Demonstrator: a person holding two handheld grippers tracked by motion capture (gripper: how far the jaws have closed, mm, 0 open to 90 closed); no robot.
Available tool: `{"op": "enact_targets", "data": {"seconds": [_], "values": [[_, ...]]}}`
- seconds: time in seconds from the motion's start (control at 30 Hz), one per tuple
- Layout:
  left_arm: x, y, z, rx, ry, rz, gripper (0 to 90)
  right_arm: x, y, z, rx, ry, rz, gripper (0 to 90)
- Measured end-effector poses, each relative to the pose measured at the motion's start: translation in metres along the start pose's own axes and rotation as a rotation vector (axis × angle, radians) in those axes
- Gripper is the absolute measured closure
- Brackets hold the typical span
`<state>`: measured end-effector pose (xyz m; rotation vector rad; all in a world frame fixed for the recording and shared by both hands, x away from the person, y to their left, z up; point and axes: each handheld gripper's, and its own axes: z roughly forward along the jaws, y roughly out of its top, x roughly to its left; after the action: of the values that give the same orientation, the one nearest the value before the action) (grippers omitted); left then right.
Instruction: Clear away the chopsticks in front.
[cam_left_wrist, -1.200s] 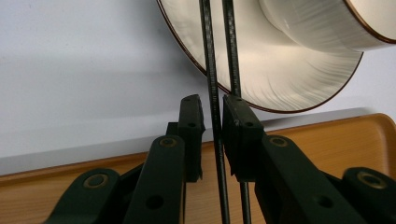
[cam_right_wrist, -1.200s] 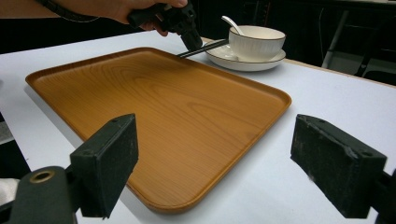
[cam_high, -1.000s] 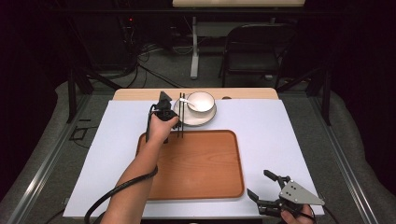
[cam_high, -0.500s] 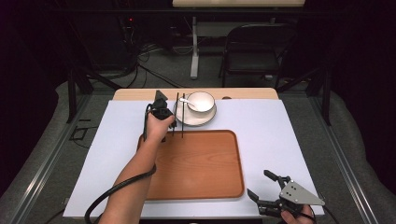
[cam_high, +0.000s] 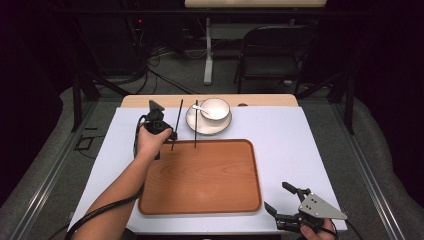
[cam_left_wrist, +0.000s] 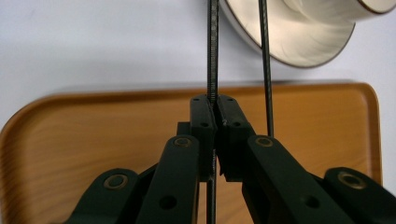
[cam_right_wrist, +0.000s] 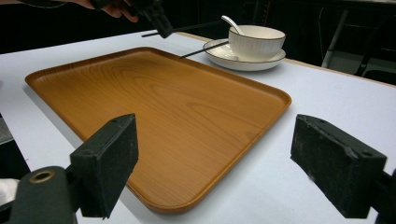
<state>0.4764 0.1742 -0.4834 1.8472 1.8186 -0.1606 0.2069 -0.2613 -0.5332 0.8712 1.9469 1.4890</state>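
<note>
Clamped tight, the left gripper (cam_high: 170, 134) is pinching one black chopstick (cam_left_wrist: 212, 60) between its two pads; the jaws have just been closing, and in the left gripper view the thin stick is running straight through the slit between them and on past the tips. In the high view this held chopstick (cam_high: 176, 125) is slanting from the gripper up toward the far edge of the table, lifted off the surface, near the far left corner of the tray. The person's left hand (cam_high: 150, 140) is wrapping around the gripper body there, with the forearm coming in from the bottom of the view.

Just beside it, the second chopstick (cam_high: 196, 124) is lying with its far end on the rim of the white plate (cam_high: 197, 127) and its near end on the far edge of the wooden tray (cam_high: 200, 175); in the left gripper view it is passing just to the side of the jaws, outside the grip. On the plate a white bowl (cam_high: 215, 108) is sitting with a white spoon (cam_high: 199, 107) leaning in it.

Plate and tray are both resting on a white sheet (cam_high: 300, 145) covering the table.

Well apart, at the near right corner of the sheet, the right gripper (cam_high: 281, 205) is standing wide open with nothing between its pads, facing across the tray.
</note>
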Motion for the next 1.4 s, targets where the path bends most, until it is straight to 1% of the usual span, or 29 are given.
{"op": "enact_targets", "data": {"seconds": [0.1,0.2,0.23,0.27,0.3,0.4,0.5,0.63,0.83,0.87,0.93,0.97,1.03,1.07,1.1,1.17,1.23,1.27,1.3,1.33,1.4], "values": [[0.006,-0.011,-0.010,0.007,-0.001,0.025,86.2,0.000,0.000,0.000,0.001,0.000,0.003,14.2],[0.012,-0.023,-0.019,0.013,-0.011,0.037,86.2,0.000,0.000,0.001,0.002,-0.001,0.005,14.2],[0.012,-0.026,-0.020,0.010,-0.017,0.030,86.2,0.000,0.000,0.001,0.005,0.000,0.007,14.2],[0.014,-0.030,-0.022,0.016,-0.025,0.035,86.1,0.000,0.000,0.001,0.004,0.000,0.008,14.2],[0.015,-0.034,-0.024,0.020,-0.021,0.049,86.1,0.000,0.000,0.001,0.004,0.000,0.009,14.2],[0.019,-0.047,-0.028,0.021,-0.034,0.056,86.1,0.000,0.000,0.001,0.001,-0.003,0.005,14.2],[0.025,-0.062,-0.030,0.028,-0.057,0.052,86.1,0.000,0.000,0.001,0.003,-0.001,0.007,14.2],[0.031,-0.079,-0.033,0.036,-0.064,0.058,86.1,0.000,0.000,0.001,0.001,-0.004,0.003,14.2],[0.040,-0.109,-0.036,0.045,-0.098,0.032,86.1,0.000,0.000,0.001,0.001,-0.003,0.004,14.2],[0.041,-0.114,-0.037,0.048,-0.103,0.034,86.1,0.000,0.000,0.001,0.000,-0.003,0.003,14.2],[0.044,-0.123,-0.040,0.044,-0.094,0.048,86.1,0.000,0.000,0.001,0.000,-0.004,0.003,14.2],[0.044,-0.127,-0.041,0.039,-0.092,0.041,86.1,0.000,0.000,0.001,0.000,-0.003,0.005,14.2],[0.045,-0.135,-0.046,0.022,-0.071,0.053,86.1,0.001,0.000,0.001,-0.001,-0.003,0.005,14.2],[0.045,-0.139,-0.047,0.027,-0.063,0.053,86.1,0.001,0.000,0.001,0.000,-0.003,0.004,14.2],[0.046,-0.142,-0.049,0.034,-0.059,0.061,86.0,0.001,0.000,0.001,0.000,-0.004,0.005,14.1],[0.047,-0.150,-0.050,0.034,-0.047,0.061,86.0,0.001,0.000,0.000,0.000,-0.004,0.005,14.2],[0.047,-0.155,-0.049,0.034,-0.034,0.061,86.0,0.000,0.000,0.000,-0.001,-0.004,0.002,14.2],[0.048,-0.158,-0.049,0.037,-0.037,0.058,86.0,0.001,0.000,0.001,-0.001,-0.004,0.005,14.2],[0.047,-0.159,-0.048,0.036,-0.026,0.062,86.0,0.001,0.000,0.001,-0.001,-0.003,0.005,14.2],[0.047,-0.161,-0.047,0.029,-0.024,0.060,86.0,0.001,0.000,0.001,-0.001,-0.003,0.002,14.2],[0.045,-0.164,-0.046,0.030,-0.014,0.068,86.0,0.001,0.000,0.001,-0.001,-0.004,0.002,14.2]]}}
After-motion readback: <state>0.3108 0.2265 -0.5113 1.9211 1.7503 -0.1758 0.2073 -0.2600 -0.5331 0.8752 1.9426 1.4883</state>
